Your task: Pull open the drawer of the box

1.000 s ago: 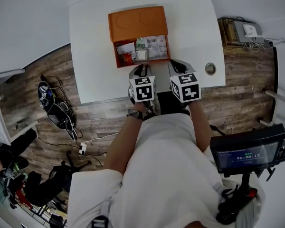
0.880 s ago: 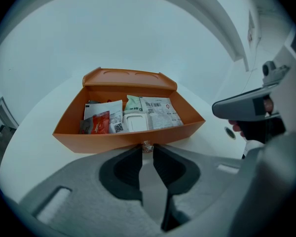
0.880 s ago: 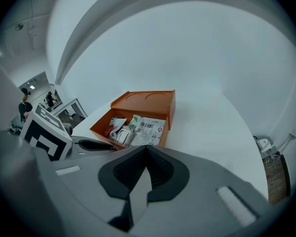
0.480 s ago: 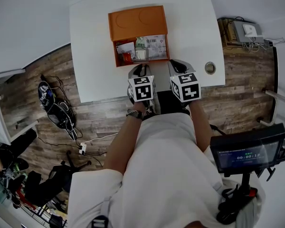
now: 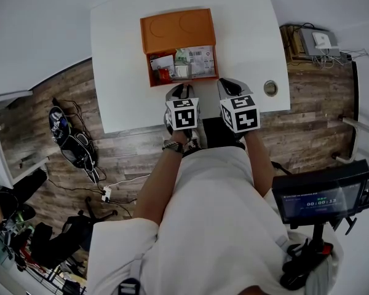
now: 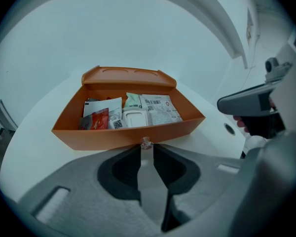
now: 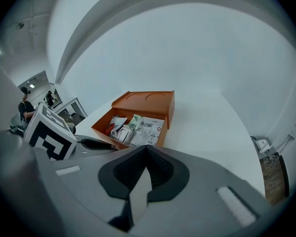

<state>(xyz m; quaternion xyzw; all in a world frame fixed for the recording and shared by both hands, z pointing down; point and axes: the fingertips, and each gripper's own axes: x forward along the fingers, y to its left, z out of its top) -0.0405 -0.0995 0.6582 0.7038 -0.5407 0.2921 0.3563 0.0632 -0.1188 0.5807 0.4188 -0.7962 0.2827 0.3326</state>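
Note:
An orange box (image 5: 178,29) stands on the white table (image 5: 120,72). Its drawer (image 5: 152,77) is pulled out toward me and holds paper packets and a white case. In the left gripper view the drawer's front wall (image 6: 113,137) is right before the jaws. My left gripper (image 5: 182,91) (image 6: 146,148) has the small clear knob (image 6: 146,142) between its fingertips, still touching it, while the jaws are opening slightly. Just right of the drawer's front corner my right gripper (image 5: 227,83) (image 7: 147,149) hovers shut with nothing in it, and the box (image 7: 148,100) lies ahead of it to the left.
A round cable hole (image 5: 270,88) is in the table to the right of the grippers. The table's near edge runs just under both grippers. A screen on a stand (image 5: 320,196) is at my right, and cables and gear (image 5: 74,143) lie on the wooden floor at left.

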